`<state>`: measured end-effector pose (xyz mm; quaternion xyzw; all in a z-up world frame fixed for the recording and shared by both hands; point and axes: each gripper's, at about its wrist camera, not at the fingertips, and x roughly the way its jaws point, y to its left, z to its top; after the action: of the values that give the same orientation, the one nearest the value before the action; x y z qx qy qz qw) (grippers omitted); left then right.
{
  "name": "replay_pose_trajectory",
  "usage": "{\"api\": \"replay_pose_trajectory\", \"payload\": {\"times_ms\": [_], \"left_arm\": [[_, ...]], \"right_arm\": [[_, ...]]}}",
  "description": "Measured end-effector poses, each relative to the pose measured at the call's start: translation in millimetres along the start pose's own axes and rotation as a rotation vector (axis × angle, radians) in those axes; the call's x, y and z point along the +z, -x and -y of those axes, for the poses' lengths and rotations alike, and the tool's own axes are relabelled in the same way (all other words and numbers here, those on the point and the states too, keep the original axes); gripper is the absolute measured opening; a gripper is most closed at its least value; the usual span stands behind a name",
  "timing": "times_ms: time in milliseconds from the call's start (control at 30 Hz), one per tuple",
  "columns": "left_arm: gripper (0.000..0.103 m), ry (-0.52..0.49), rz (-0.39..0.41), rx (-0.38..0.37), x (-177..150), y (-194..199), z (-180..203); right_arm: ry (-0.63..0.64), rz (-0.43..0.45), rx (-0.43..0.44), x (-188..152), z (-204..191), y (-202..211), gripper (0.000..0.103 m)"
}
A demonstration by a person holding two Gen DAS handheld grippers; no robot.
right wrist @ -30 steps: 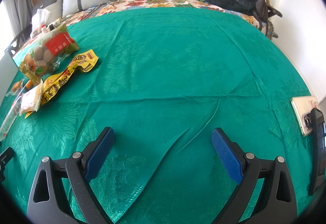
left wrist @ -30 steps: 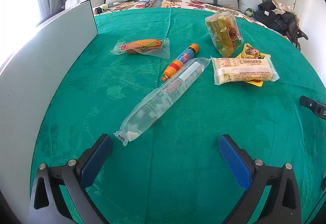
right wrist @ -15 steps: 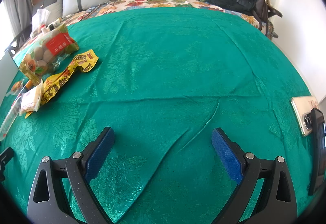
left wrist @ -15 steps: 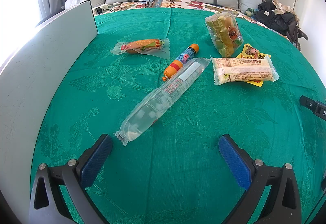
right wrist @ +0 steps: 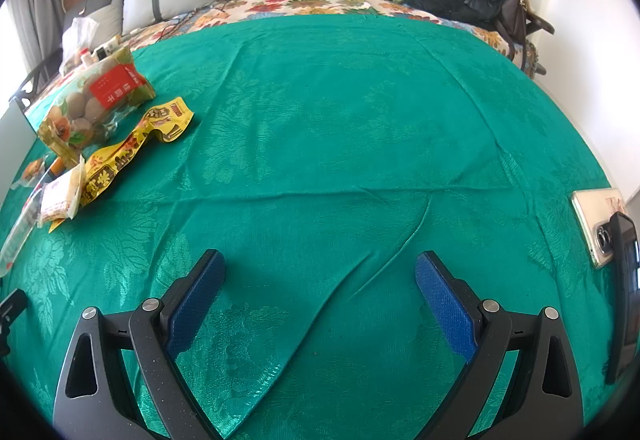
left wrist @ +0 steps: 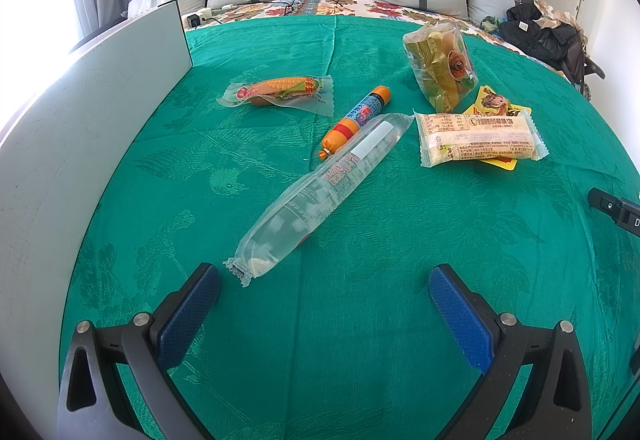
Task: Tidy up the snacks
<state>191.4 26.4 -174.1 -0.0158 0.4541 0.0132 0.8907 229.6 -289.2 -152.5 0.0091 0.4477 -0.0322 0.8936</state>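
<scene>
Both tongs gape wide, holding nothing: the left gripper near the clear pack, the right gripper over bare green cloth.

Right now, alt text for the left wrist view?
Open left gripper hovers over a green bedspread, with a long clear snack packet just ahead. Beyond lie a sausage stick, corn packet and rice cracker packet.
</scene>
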Motion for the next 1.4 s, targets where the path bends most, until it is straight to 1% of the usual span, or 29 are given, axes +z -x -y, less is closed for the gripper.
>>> {"api": "replay_pose_trajectory", "payload": {"times_ms": [500,600,833,967,1033,1067,1133,1167,1200,1267,1333,1400], "left_arm": [[0.103,0.000,0.000,0.000,0.0,0.4,-0.2],[0.103,0.000,0.000,0.000,-0.1,0.5,-0.3],[0.103,0.000,0.000,0.000,-0.2,0.6,-0.3],[0.103,0.000,0.000,-0.001,-0.1,0.5,-0.4],[0.103,-0.002,-0.001,0.004,-0.5,1.1,-0.4],[0.103,-0.004,-0.015,0.005,-0.3,1.6,-1.1],[0.102,-0.012,-0.044,-0.036,3.6,7.4,-4.2],[0.102,-0.019,-0.031,-0.056,7.9,13.8,-6.9],[0.102,-0.037,-0.012,-0.056,14.8,19.6,-8.8],[0.102,-0.097,-0.003,-0.023,33.2,22.4,-10.3],[0.102,-0.162,-0.034,0.010,51.3,13.3,-8.9],[0.102,-0.222,-0.103,0.011,63.9,-5.7,-6.3]], "right_arm": [[-0.002,0.000,-0.002,0.5,0.2,0.1,0.098],[0.003,-0.004,0.002,2.2,-0.3,-2.0,0.100],[-0.009,-0.005,-0.006,2.9,-1.4,-1.9,0.100],[0.035,-0.028,0.036,2.5,0.4,1.5,0.100],[0.036,-0.023,0.053,2.3,1.4,2.6,0.100],[0.035,-0.021,0.068,2.8,1.5,3.2,0.100],[0.038,-0.017,0.110,4.9,0.7,4.5,0.099],[0.041,-0.010,0.129,5.9,-0.2,5.8,0.099],[0.043,-0.001,0.142,6.6,-1.1,7.4,0.099],[0.051,0.012,0.173,8.7,-5.6,9.5,0.099],[0.062,0.020,0.192,10.0,-11.4,10.9,0.099],[0.076,0.031,0.210,10.2,-16.6,12.6,0.099]]}}
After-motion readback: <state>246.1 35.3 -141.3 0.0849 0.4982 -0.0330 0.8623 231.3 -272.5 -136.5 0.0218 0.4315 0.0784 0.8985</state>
